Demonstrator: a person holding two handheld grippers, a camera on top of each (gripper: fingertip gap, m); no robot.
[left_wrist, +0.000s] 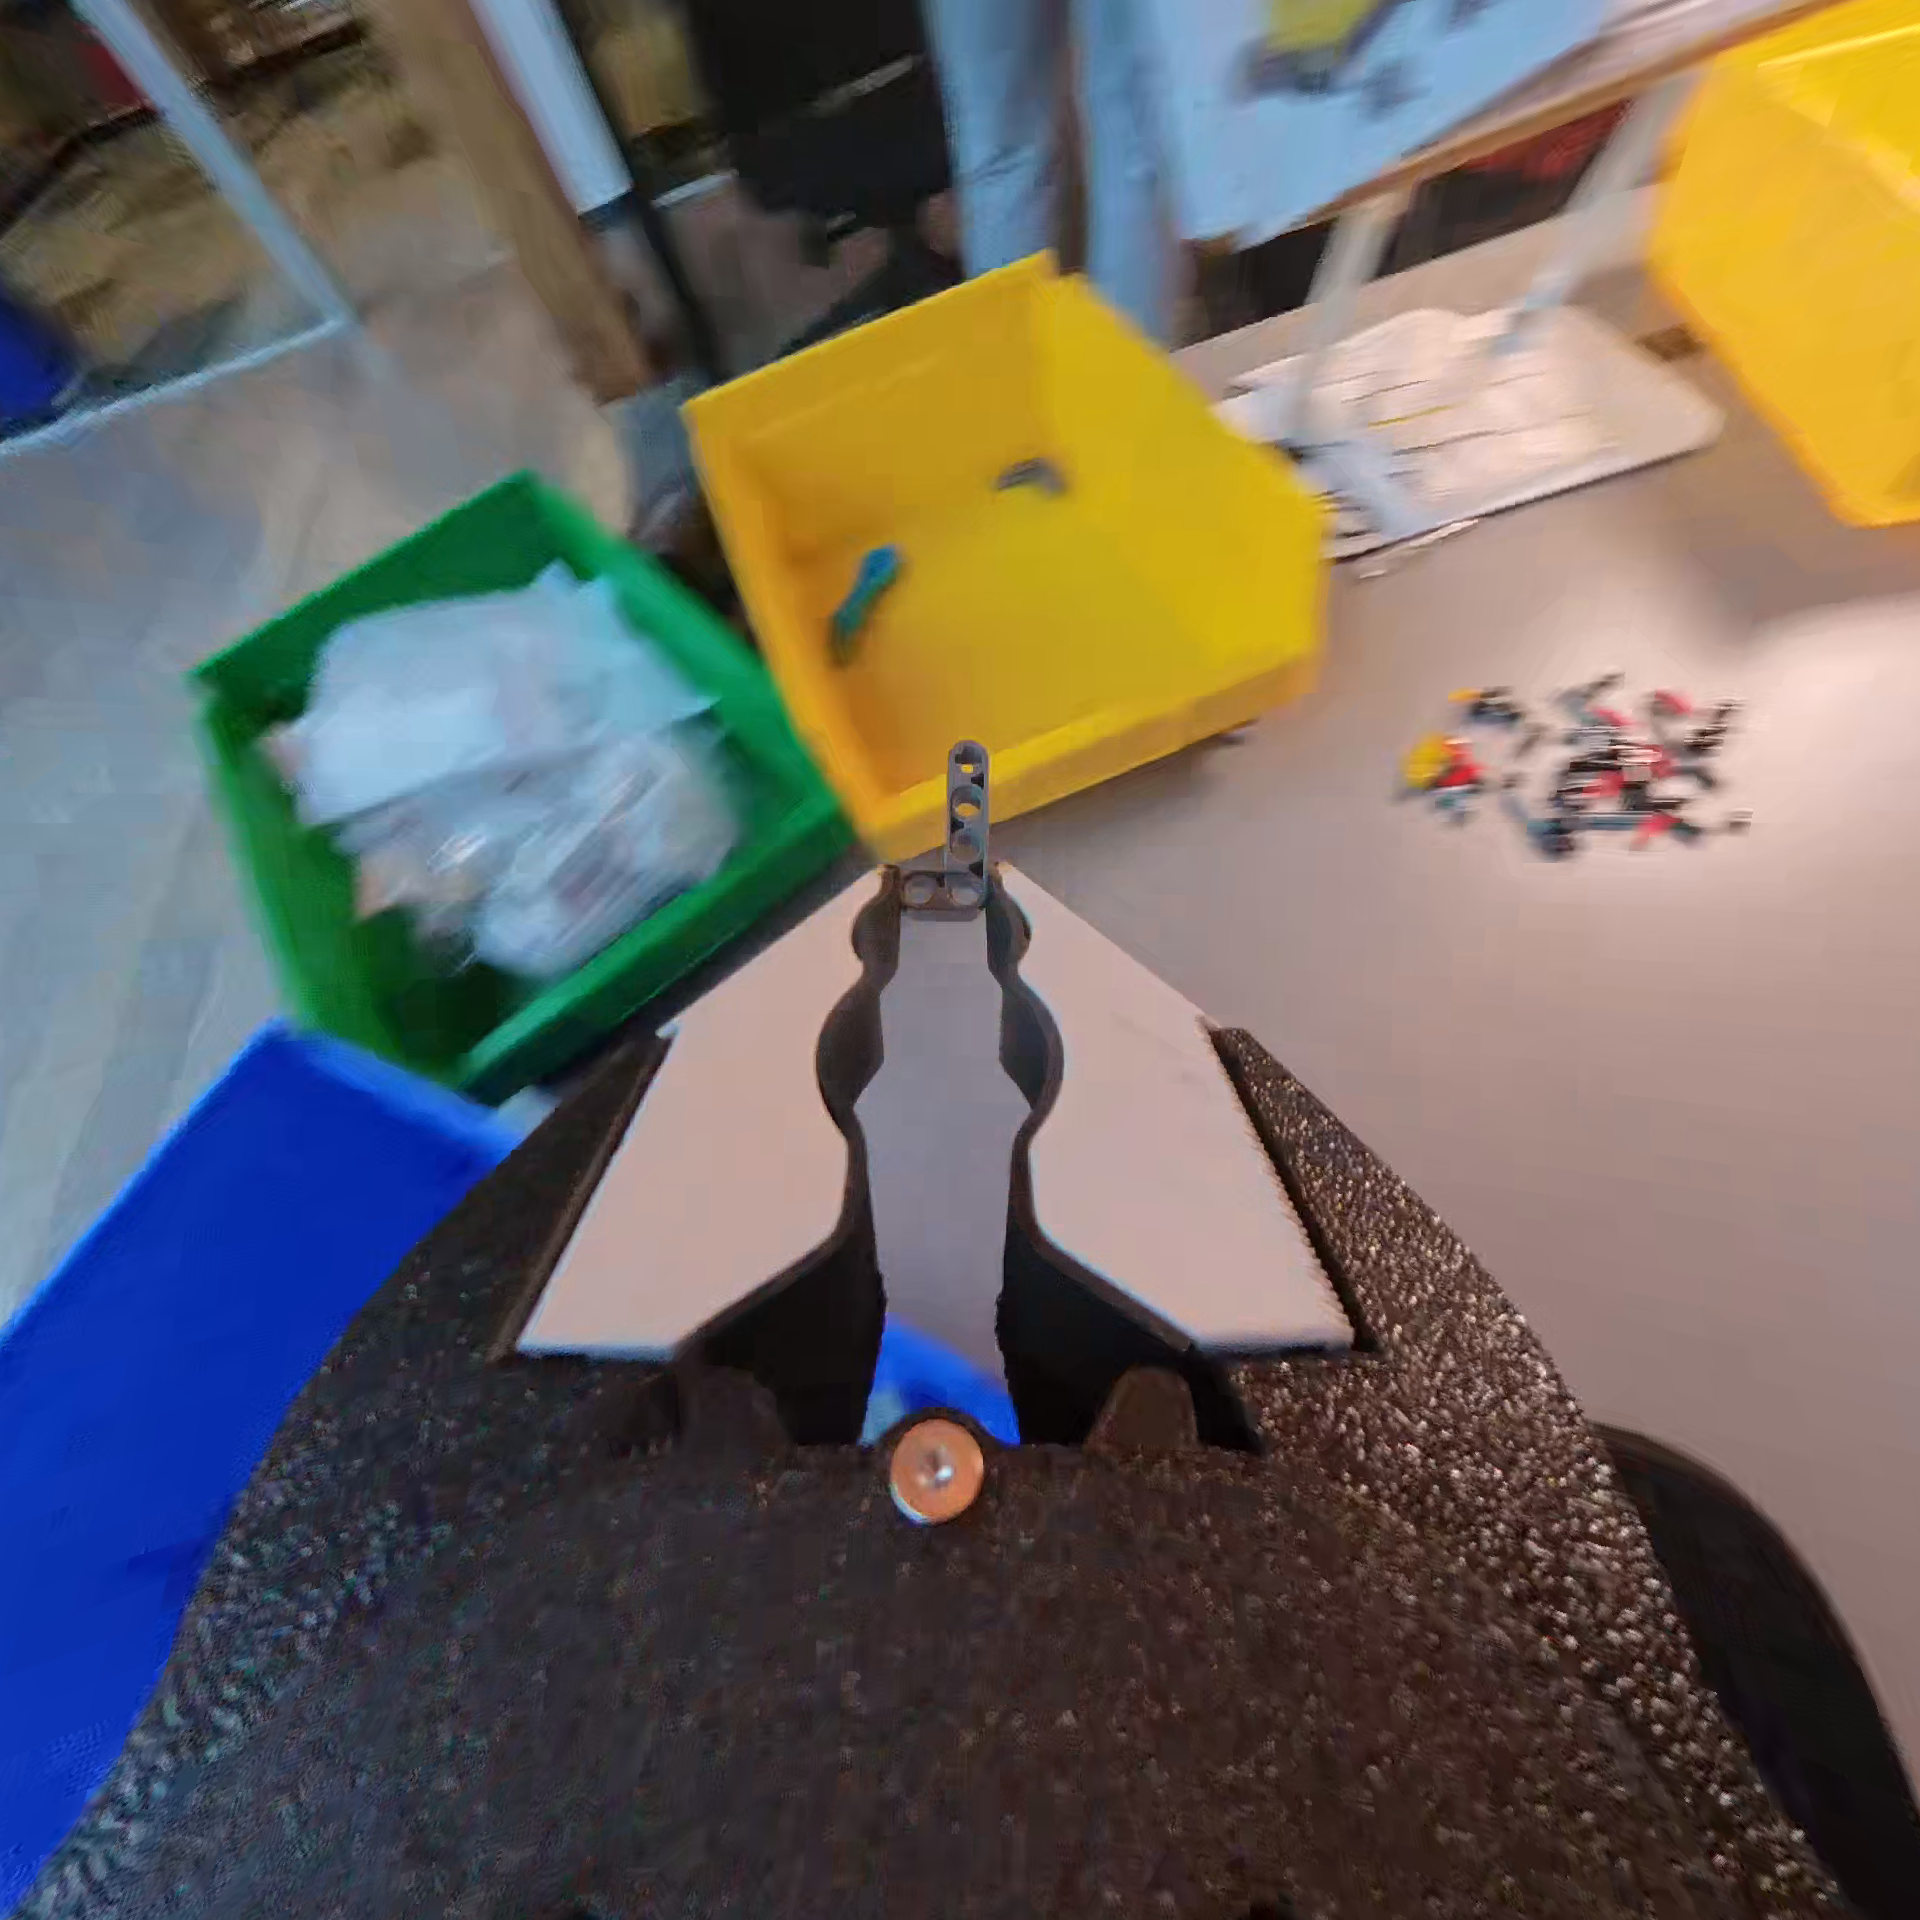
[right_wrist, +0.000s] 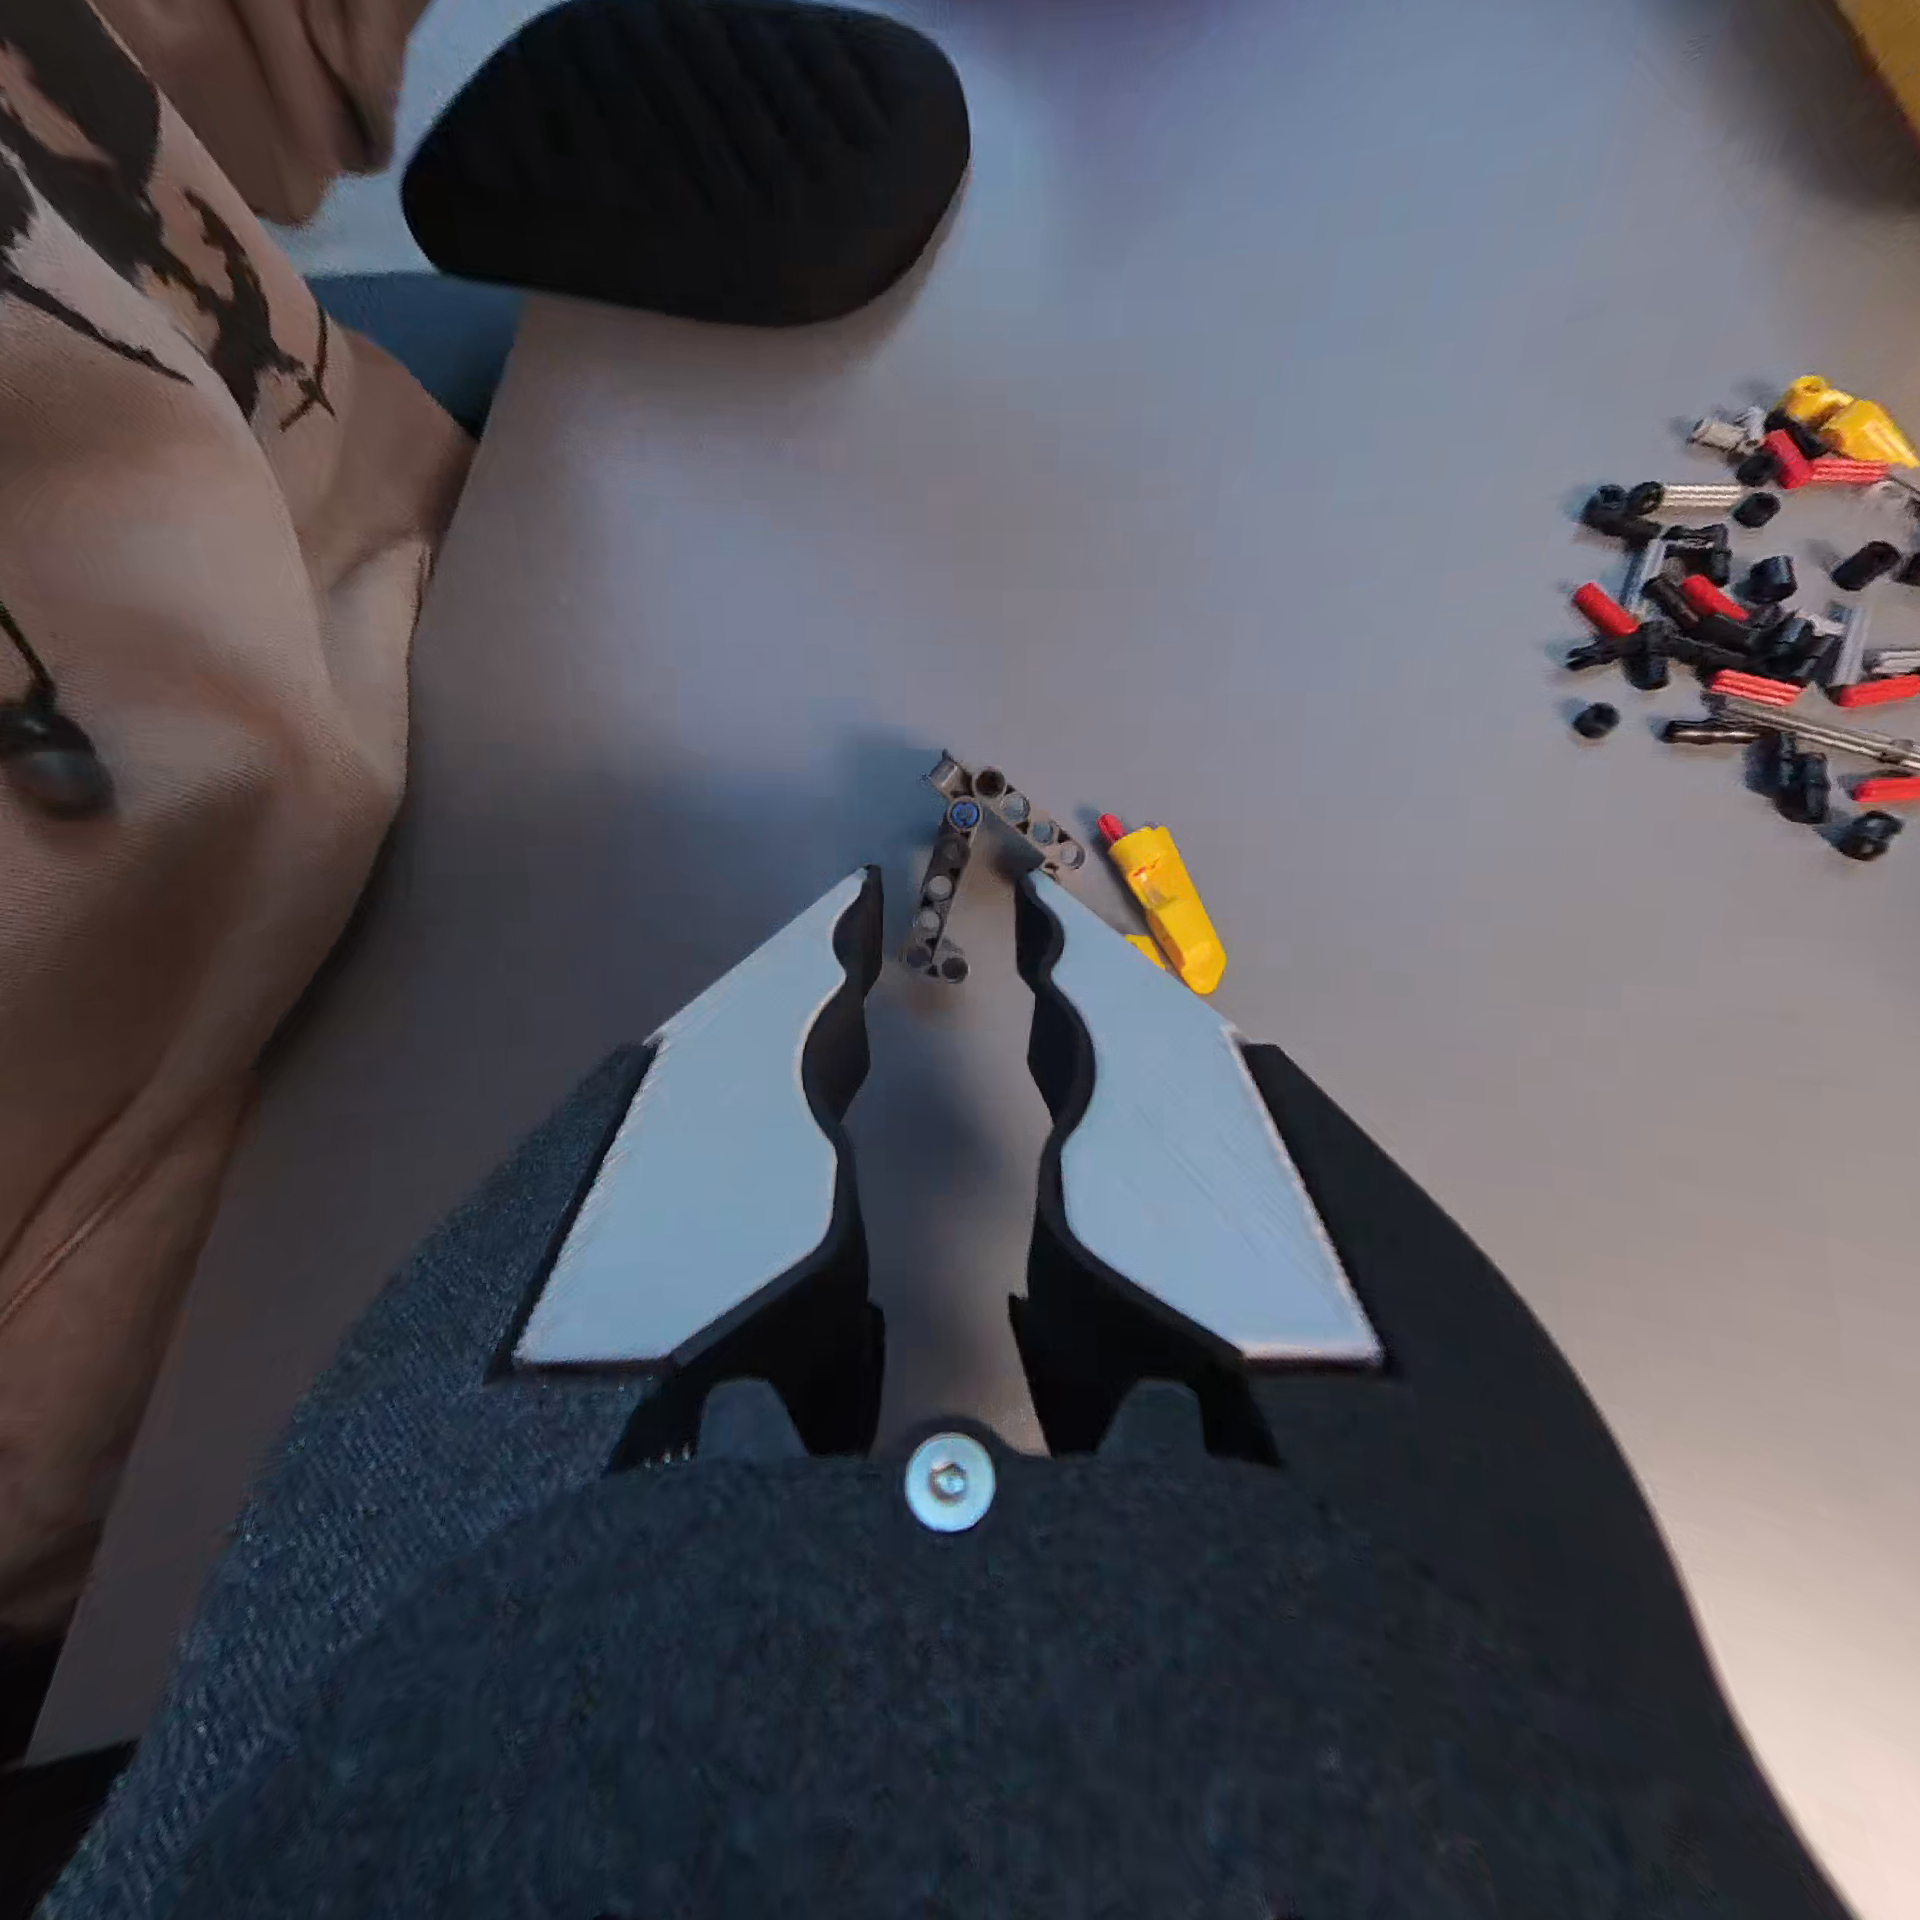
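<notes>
1. Jaws of the left gripper (left_wrist: 943, 896) pinch a grey L-shaped beam (left_wrist: 961, 836), held above the desk's (left_wrist: 1455, 1091) edge before a yellow bin (left_wrist: 1226, 582).
2. Jaws of the right gripper (right_wrist: 945, 883) stand apart, empty, over a grey beam assembly (right_wrist: 966, 862) lying on the desk beside a yellow piece (right_wrist: 1169, 909).
3. Bare grey desk separates both from a loose parts pile (right_wrist: 1756, 623).
4. Green bin (left_wrist: 665, 956) and blue bin (left_wrist: 208, 1299) line the desk's edge.

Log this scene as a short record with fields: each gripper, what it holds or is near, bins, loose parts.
left gripper: shut on grey L-shaped beam
right gripper: open, above grey beam assembly
beside it: yellow piece
bins: yellow bin, green bin, blue bin
loose parts: parts pile on table
</notes>
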